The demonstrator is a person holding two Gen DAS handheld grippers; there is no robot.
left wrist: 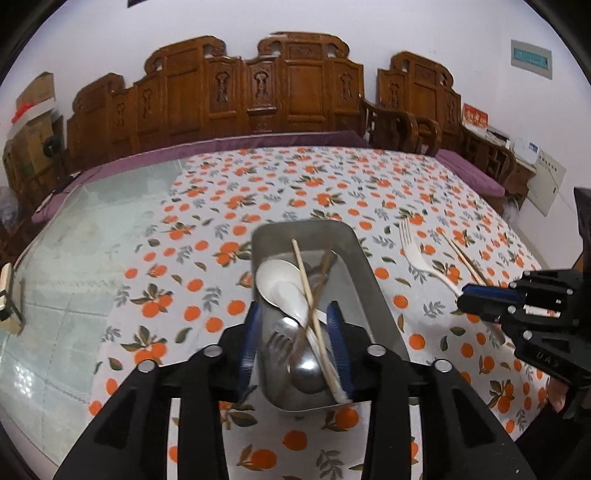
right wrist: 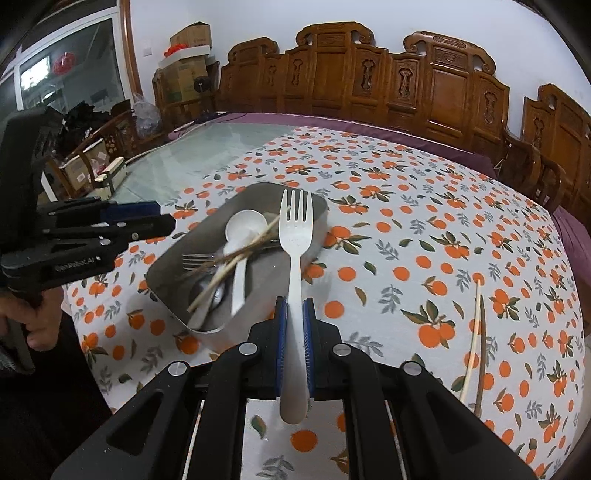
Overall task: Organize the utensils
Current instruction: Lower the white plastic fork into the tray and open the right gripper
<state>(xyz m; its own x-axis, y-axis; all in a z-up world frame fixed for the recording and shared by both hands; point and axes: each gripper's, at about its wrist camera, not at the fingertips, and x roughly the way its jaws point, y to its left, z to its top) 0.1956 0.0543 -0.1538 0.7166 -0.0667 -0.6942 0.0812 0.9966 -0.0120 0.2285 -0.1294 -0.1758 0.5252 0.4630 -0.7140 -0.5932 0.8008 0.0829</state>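
Right tool (right wrist: pixel 294 317) clamping white fork (right wrist: pixel 294 236), tines over metal tray (right wrist: pixel 166 266)

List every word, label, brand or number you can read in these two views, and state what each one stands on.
"UAS": partial raised lettering on the right gripper, reading uncertain.
Lettering on the left gripper: appears mirrored, unreadable.
Red packet: blurred.
Wall sign: too small.
Cardboard boxes: print too small.

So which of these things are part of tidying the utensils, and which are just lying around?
Job: white plastic fork in right gripper; steel rectangular tray; pale wooden chopsticks on the cloth.
Lying about: cardboard boxes; carved wooden chairs.
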